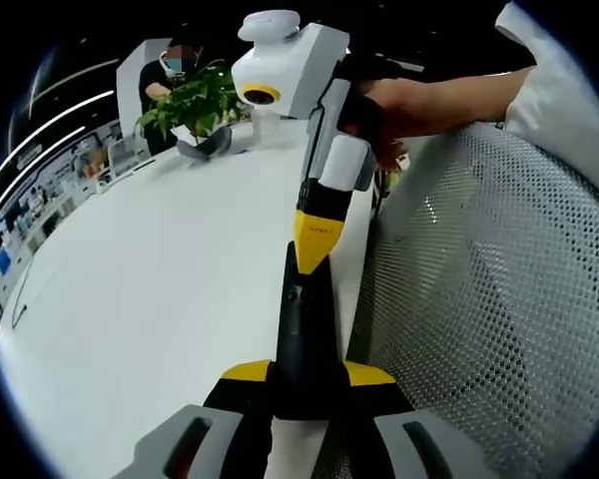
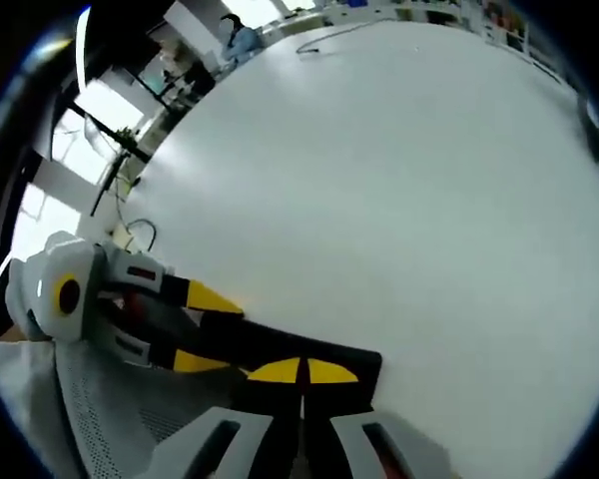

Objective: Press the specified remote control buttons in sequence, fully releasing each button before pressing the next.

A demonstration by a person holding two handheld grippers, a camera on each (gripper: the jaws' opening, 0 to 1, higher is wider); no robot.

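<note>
In the left gripper view we see our left hand-held gripper at the bottom centre, its jaws clamped on the near end of a dark remote control that runs up the middle of the frame. The right hand-held gripper comes down from the top, its yellow tips touching the remote's far end; a hand holds it. A white surface lies at left, a mesh chair at right, a plant at upper left. In the right gripper view the right jaws meet on the remote at bottom centre.
</note>
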